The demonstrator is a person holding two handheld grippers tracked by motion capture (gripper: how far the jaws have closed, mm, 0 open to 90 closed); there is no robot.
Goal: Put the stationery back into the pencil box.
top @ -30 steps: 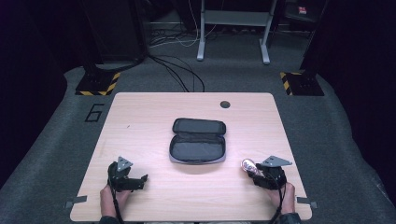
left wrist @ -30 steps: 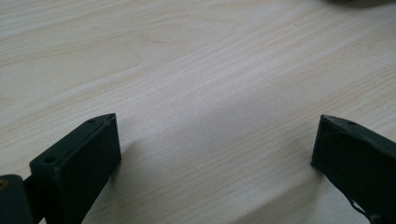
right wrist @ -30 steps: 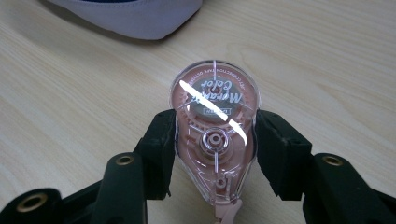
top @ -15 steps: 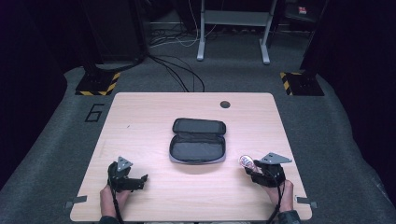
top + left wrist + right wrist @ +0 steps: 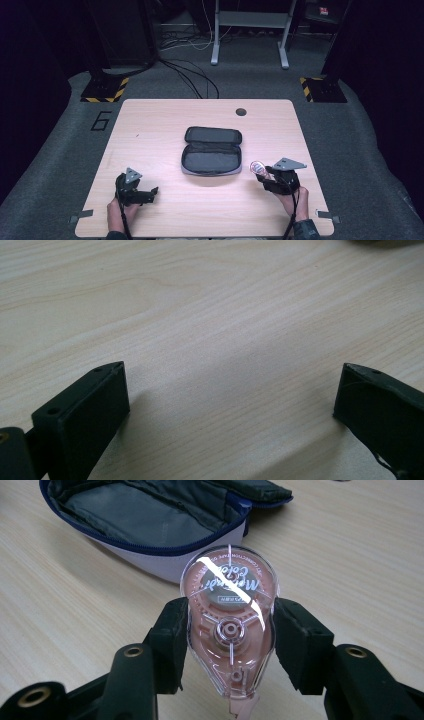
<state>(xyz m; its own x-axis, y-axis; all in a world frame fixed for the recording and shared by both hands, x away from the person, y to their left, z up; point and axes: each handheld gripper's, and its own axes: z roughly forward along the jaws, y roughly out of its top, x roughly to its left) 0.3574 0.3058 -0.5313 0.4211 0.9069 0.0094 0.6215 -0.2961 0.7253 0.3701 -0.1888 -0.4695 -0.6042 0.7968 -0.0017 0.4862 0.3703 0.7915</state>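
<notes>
On the wooden table (image 5: 150,130) the open pencil case (image 5: 212,156) lies flat in the middle, its long axis running across us from left to right. We hold a pink tape dispenser (image 5: 229,625) clamped between the jaws of our right gripper (image 5: 264,172), just to the right of the case and a little above the tabletop. So the case lies to the left and slightly ahead of those tongs, and the right hand is clearly nearer. Our left gripper (image 5: 145,192) rests well apart at the near left, jaws wide apart over bare wood. The dispenser's tip is cut off at the bottom of the right gripper view.
</notes>
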